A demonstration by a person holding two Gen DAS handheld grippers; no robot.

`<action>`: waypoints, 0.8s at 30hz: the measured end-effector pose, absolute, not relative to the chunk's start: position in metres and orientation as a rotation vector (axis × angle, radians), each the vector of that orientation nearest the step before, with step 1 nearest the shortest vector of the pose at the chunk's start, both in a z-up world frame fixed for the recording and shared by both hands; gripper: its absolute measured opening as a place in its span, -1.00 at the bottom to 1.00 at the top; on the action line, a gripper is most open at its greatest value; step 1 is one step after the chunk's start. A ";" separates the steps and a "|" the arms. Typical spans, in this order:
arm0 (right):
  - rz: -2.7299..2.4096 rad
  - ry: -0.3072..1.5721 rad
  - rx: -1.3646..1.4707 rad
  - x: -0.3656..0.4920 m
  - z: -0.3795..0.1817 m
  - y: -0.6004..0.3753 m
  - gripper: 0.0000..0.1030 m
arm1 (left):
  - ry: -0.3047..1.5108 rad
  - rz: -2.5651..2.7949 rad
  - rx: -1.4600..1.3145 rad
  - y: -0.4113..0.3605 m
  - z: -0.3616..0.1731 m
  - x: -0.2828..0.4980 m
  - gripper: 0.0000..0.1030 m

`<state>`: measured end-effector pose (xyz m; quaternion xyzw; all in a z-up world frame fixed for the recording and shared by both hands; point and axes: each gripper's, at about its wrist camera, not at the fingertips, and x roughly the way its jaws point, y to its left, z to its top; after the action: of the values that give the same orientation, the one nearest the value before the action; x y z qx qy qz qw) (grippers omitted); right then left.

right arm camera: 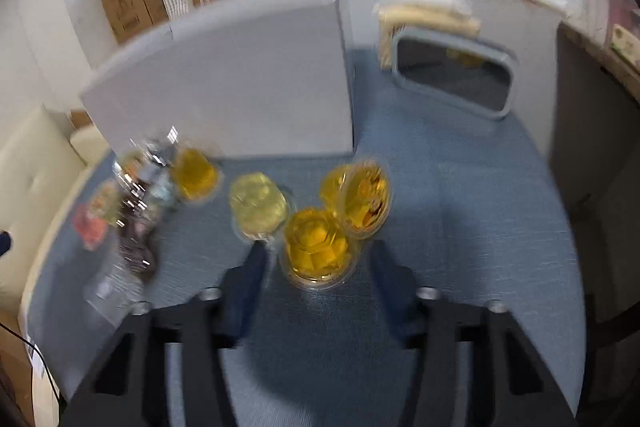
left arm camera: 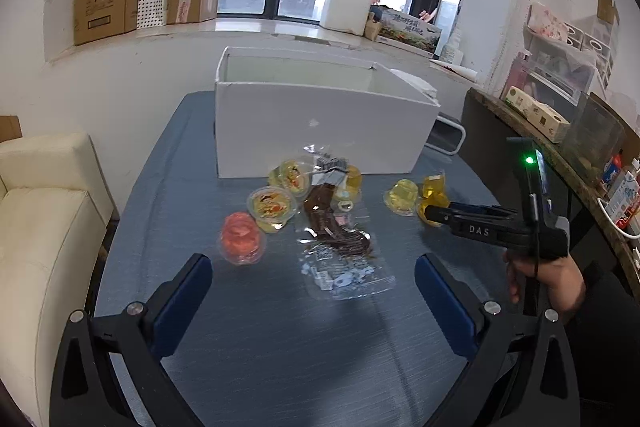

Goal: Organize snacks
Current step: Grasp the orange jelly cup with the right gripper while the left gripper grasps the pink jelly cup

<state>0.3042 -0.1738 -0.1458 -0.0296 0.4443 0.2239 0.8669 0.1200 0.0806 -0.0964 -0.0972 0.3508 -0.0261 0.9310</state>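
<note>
Table (left arm camera: 168,187): blue cloth cover, carries all items. White open-top box (left arm camera: 320,123) stands at far side, just behind snack cluster; interior not visible.

Clear wrapper w/ dark snack (left arm camera: 336,239) lies flat at centre, second similar pack (left arm camera: 326,167) leaning toward box front.

Jelly cups, L to R in left wrist view: red cup (left arm camera: 242,239) on its side nearest left gripper; printed-lid cup (left arm camera: 272,205) beside it; another printed-lid cup (left arm camera: 292,177) near box; pale yellow cup (left arm camera: 402,197) apart to the right. Amber cup (right arm camera: 316,247) sits on table between right gripper fingers; a further amber cup w/ printed lid (right arm camera: 366,197) tilted just behind it, touching or nearly so.

Right gripper (right arm camera: 318,263): held by hand (left arm camera: 556,279), jaws part-closed around amber cup. Gaps show both sides of cup, pads not pressing; view is motion-blurred.

Left gripper (left arm camera: 314,279): jaws wide apart, nothing between pads, hovering above table short of the wrapper.
</note>
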 end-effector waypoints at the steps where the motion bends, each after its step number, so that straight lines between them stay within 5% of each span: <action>1: 0.472 0.934 -0.057 0.307 -0.149 -0.173 0.00 | 0.720 -0.048 -0.203 0.082 -0.097 0.120 1.00; 4: 0.471 0.917 -0.062 0.310 -0.150 -0.172 -0.23 | 0.721 -0.049 -0.217 0.086 -0.099 0.120 1.00; 24: 0.641 0.798 -0.049 0.233 -0.095 -0.182 -0.23 | 0.831 0.036 -0.139 0.114 -0.140 0.190 1.00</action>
<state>0.2325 -0.1821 -0.0948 -0.0236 0.3817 0.3068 0.8716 0.1904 0.1140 -0.1403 -0.0677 0.4034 0.0173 0.9123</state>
